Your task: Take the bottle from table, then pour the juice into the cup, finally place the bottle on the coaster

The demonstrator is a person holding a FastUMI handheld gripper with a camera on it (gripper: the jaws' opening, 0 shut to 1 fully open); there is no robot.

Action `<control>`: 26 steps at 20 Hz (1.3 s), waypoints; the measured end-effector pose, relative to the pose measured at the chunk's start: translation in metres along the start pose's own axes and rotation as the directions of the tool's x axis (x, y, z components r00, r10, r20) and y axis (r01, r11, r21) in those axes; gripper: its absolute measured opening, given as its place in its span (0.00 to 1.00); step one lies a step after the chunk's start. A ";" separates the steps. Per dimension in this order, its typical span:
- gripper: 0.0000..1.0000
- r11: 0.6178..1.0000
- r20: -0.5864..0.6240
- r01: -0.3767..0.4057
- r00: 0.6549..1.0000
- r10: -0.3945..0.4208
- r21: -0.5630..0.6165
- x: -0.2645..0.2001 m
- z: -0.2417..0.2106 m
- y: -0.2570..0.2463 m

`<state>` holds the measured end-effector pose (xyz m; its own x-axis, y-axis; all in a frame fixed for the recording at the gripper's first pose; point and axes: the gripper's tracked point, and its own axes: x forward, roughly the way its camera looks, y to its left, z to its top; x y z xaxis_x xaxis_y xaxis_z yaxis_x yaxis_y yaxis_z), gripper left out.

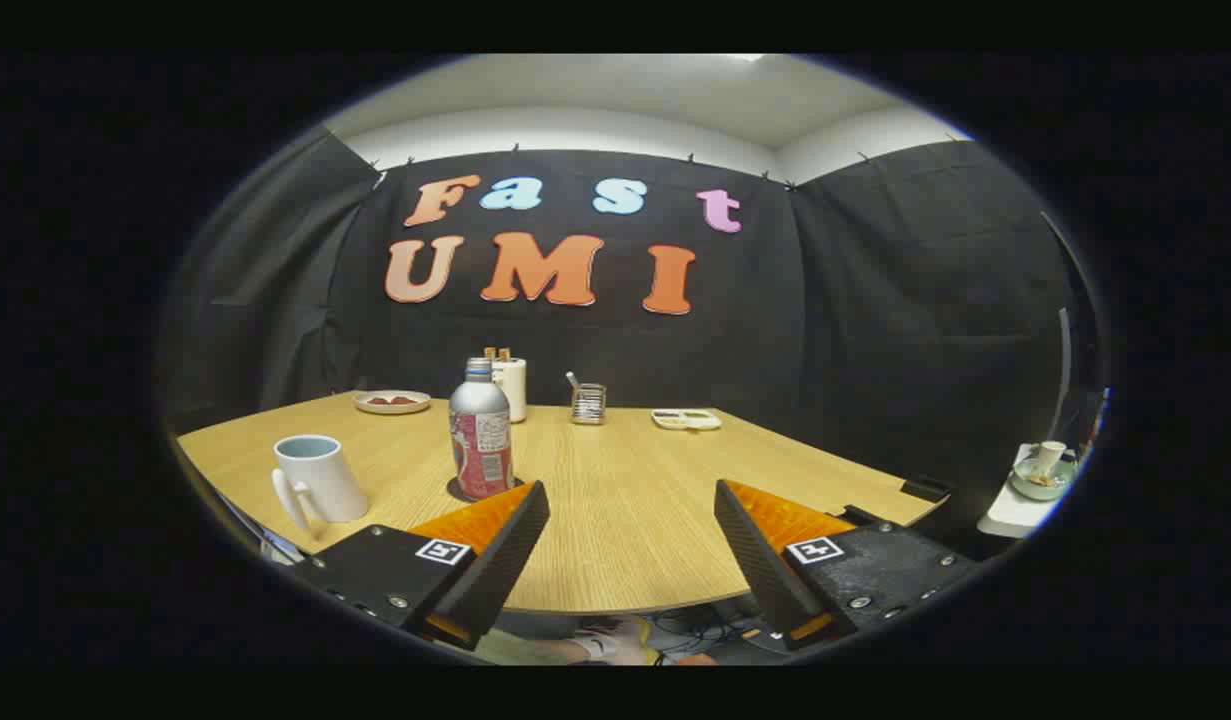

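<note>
A silver bottle (480, 430) with a red label stands upright on a dark round coaster (458, 490) on the wooden table (615, 500). It is just beyond the tip of my left finger (505, 545). A white mug (318, 480) with its handle toward me stands to the left of the bottle. My gripper (632, 500) is open, pulled back near the table's front edge, with nothing between its fingers. The bottle stands free of both fingers.
At the back of the table sit a plate with food (392, 401), a white canister (511, 385), a small glass jar (588, 403) and a white divided dish (686, 419). A side shelf with a bowl (1041, 478) is at the far right.
</note>
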<state>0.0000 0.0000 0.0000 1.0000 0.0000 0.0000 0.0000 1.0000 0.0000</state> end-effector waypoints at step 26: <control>0.99 0.999 -0.069 -0.026 0.997 0.025 -0.024 0.002 -0.031 0.010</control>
<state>0.0019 0.0099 -0.0305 0.9973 0.0246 -0.0685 -0.0263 0.9994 -0.0244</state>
